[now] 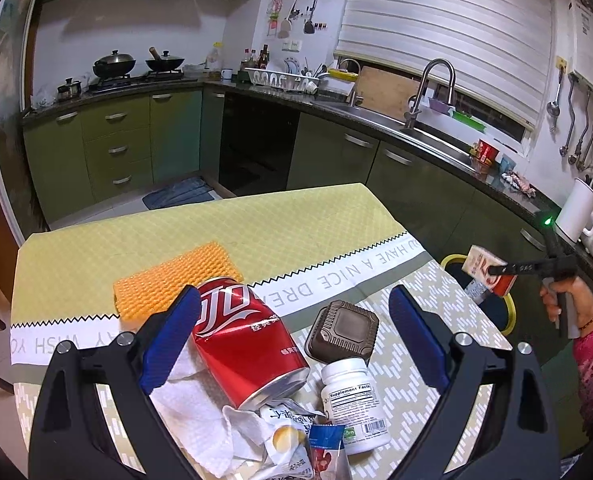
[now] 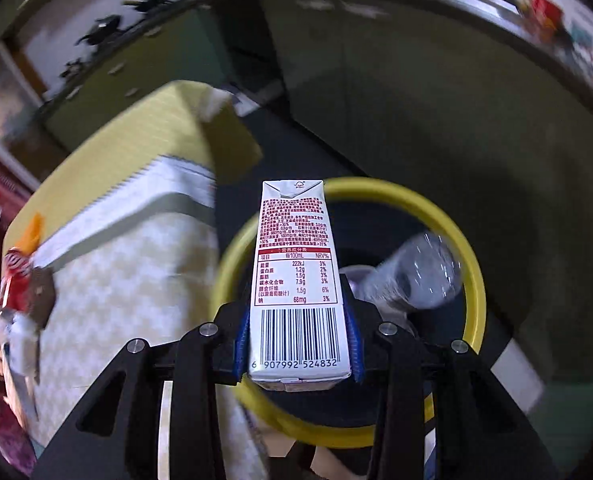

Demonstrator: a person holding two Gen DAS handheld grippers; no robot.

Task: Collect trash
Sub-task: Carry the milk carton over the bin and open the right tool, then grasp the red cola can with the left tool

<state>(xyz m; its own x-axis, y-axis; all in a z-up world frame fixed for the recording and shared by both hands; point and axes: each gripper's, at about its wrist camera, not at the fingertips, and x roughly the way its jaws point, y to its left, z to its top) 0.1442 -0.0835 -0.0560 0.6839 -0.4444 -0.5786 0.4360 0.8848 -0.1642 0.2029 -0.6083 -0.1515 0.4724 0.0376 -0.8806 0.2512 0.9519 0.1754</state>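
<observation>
Holding carton point(image 2: 296, 280) over bin point(image 2: 470, 264) | right gripper point(image 2: 298, 340) clamped low on carton sides | we judge it light, crushable | left gripper point(image 1: 292, 336) open, empty, well apart from bin

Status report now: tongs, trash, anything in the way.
Right tongs shut on drink carton, above yellow-rimmed bin. Left tongs open over red can. Plastic bottle already in bin; drop path clear.

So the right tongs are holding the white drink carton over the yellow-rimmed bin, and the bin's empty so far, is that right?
Not quite. The right tongs do hold the white drink carton over the yellow-rimmed bin, but the bin is not empty: the right wrist view shows a clear plastic bottle already lying inside it.
</observation>
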